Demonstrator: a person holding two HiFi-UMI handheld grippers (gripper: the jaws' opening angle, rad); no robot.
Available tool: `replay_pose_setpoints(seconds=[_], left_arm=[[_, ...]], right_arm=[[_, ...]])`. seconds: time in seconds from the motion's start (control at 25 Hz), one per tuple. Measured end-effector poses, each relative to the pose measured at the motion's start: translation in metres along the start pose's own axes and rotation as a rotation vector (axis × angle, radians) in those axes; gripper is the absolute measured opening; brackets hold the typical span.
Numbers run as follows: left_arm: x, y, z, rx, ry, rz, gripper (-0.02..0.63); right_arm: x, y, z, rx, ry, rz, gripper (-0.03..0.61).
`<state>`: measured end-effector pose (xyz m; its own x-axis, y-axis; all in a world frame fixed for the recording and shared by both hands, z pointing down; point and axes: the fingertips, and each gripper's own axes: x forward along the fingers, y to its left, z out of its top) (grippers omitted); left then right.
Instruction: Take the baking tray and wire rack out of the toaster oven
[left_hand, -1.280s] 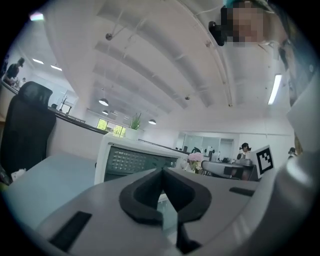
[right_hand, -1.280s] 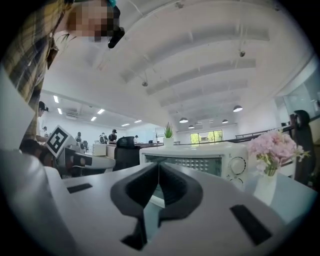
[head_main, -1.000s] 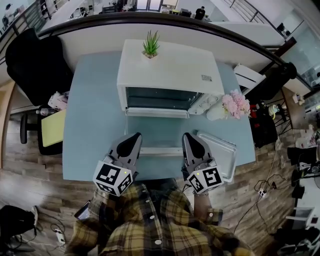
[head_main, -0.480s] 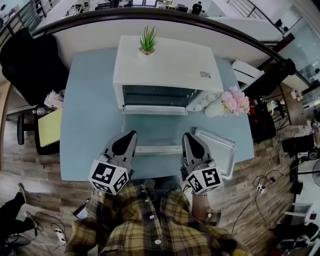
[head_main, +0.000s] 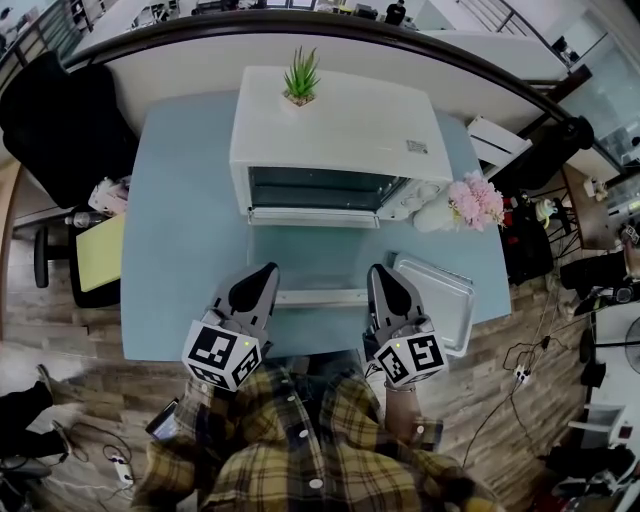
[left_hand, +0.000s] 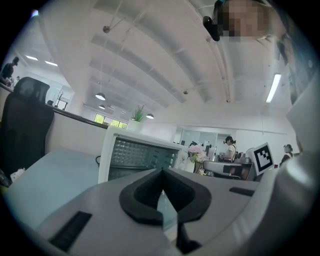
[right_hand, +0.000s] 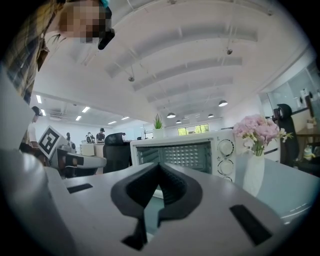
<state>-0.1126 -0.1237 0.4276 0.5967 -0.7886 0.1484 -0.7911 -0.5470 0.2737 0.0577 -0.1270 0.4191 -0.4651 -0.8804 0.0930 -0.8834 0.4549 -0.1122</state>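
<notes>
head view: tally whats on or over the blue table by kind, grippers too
toaster oven: 1
potted plant: 1
vase of pink flowers: 1
baking tray: 1
grippers: 2 (left gripper, right gripper)
total: 6

The light is bright and even, from round ceiling lamps (right_hand: 223, 103) and a long tube (left_hand: 273, 87), with some daylight from far windows (right_hand: 192, 129). In the head view the white top of the oven (head_main: 340, 110) is almost washed out, and shadows on the table (head_main: 180, 220) are soft and weak. All views bend strongly at the edges; both gripper views have dark round corners. There the near left gripper (left_hand: 161, 174) and right gripper (right_hand: 159, 166) look soft, while the far room is sharper
</notes>
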Motion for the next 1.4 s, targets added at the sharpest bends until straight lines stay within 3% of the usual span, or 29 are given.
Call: replay_pose_setpoints(seconds=[1.4], left_arm=[[-0.004, 0.025, -0.006, -0.018, 0.009, 0.019, -0.009]], right_arm=[[0.017, 0.007, -0.009, 0.001, 0.053, -0.007, 0.003]])
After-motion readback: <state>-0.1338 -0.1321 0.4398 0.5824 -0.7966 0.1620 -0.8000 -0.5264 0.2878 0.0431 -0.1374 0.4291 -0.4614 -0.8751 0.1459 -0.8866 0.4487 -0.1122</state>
